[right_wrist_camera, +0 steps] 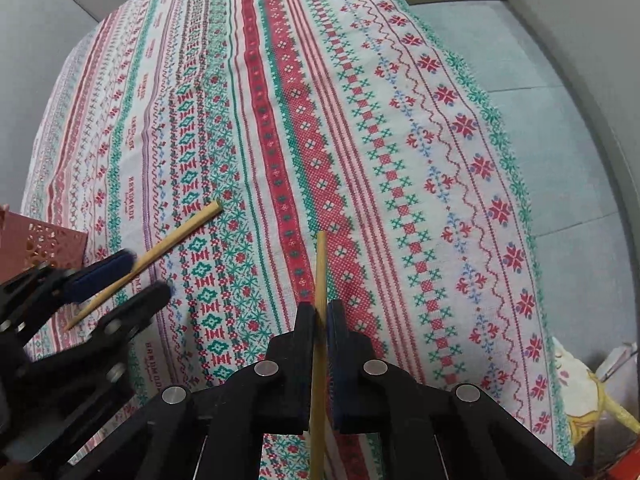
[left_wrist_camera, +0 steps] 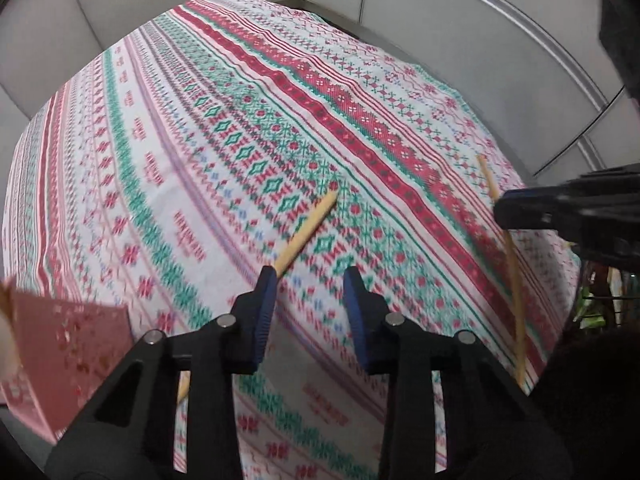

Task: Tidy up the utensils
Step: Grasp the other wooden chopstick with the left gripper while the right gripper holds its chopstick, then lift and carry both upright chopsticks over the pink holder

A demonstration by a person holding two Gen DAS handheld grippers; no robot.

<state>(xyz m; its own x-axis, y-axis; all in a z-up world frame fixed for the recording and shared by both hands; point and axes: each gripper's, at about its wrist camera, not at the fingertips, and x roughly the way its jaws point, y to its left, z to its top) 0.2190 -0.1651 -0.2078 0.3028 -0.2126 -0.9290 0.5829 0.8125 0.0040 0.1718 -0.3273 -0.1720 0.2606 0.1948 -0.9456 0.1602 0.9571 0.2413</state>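
The right gripper [right_wrist_camera: 321,314] pinches one light, stiff wooden chopstick [right_wrist_camera: 320,264] mid-shaft, while the left gripper [left_wrist_camera: 308,280], jaws apart, straddles the other chopstick [left_wrist_camera: 308,232].

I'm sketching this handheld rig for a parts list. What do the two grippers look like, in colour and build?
Both match. The left gripper and the right gripper have matte black angular plastic linkage arms joined by round silver pins. Each has two black fingers faced with dark blue ribbed pads. No cables, markings or sleeves are clearly visible.
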